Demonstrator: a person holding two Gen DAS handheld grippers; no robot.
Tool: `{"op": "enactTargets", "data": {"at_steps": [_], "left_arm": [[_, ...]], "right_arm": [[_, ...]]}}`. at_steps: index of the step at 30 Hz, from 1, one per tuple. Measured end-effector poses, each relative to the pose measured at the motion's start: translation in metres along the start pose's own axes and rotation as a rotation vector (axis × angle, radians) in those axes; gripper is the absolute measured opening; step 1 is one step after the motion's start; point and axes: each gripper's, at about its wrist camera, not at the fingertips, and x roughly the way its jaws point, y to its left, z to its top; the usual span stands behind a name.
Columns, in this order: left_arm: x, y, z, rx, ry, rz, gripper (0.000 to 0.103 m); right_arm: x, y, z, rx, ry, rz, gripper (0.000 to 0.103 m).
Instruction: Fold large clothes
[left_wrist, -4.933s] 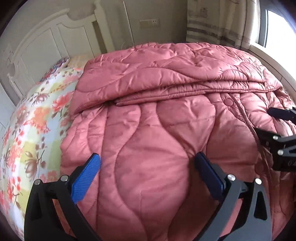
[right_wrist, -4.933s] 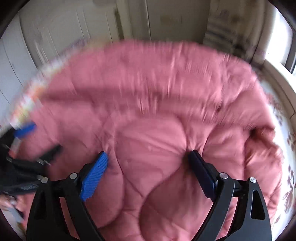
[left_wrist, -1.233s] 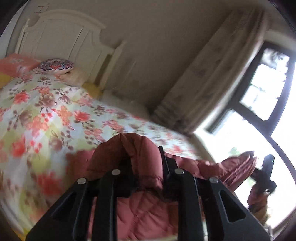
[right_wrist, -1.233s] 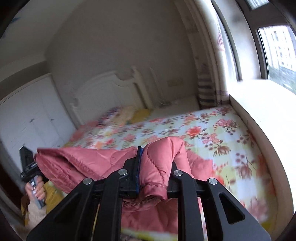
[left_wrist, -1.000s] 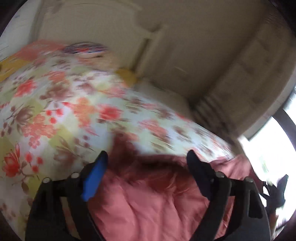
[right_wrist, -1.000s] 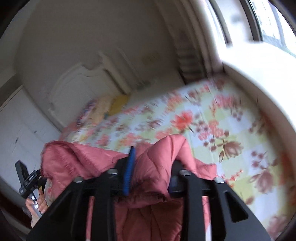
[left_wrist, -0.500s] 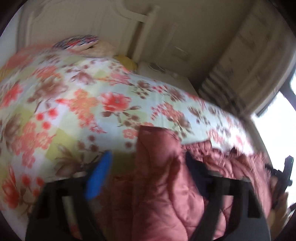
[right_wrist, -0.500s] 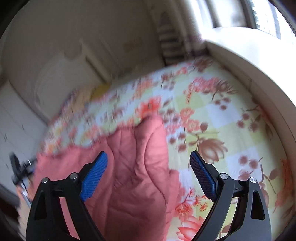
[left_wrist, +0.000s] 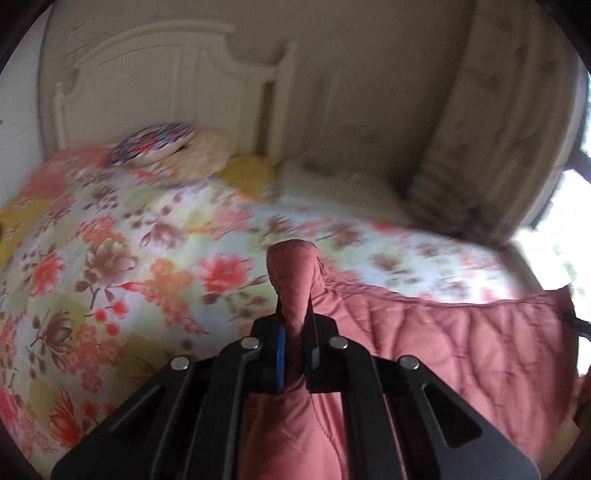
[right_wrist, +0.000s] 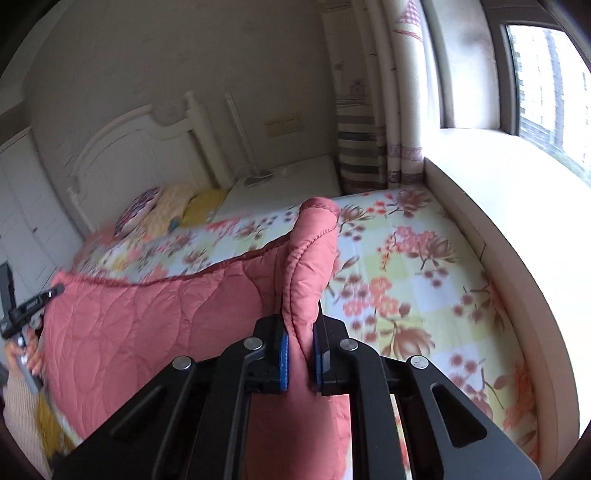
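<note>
A large pink quilted garment hangs stretched between my two grippers, above a bed with a floral sheet. My left gripper is shut on one pinched corner, which sticks up between its jaws. My right gripper is shut on the other corner. The top edge runs taut between them in the right wrist view. The left gripper also shows at the far left of the right wrist view, with the hand holding it. The garment's lower part is hidden.
A white headboard and pillows stand at the bed's far end. A white nightstand, a striped curtain and a wide window ledge line the bed's right side.
Half a second ago both grippers were open over the garment lying on the bed. Now each is shut on a corner, and the garment is lifted and stretched between them.
</note>
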Motion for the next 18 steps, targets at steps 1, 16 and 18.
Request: {"op": "enactTargets", "data": {"at_steps": [1, 16, 18], "left_arm": [[0.019, 0.0, -0.004, -0.014, 0.027, 0.034, 0.007], [0.097, 0.012, -0.042, -0.04, 0.16, 0.303, 0.068], [0.097, 0.02, -0.041, -0.076, 0.171, 0.29, 0.073]], "right_arm": [[0.017, 0.0, 0.004, 0.025, 0.018, -0.025, 0.012], [0.122, -0.028, -0.04, 0.097, 0.174, -0.262, 0.058], [0.12, -0.039, -0.041, 0.167, 0.167, -0.234, 0.067]]}}
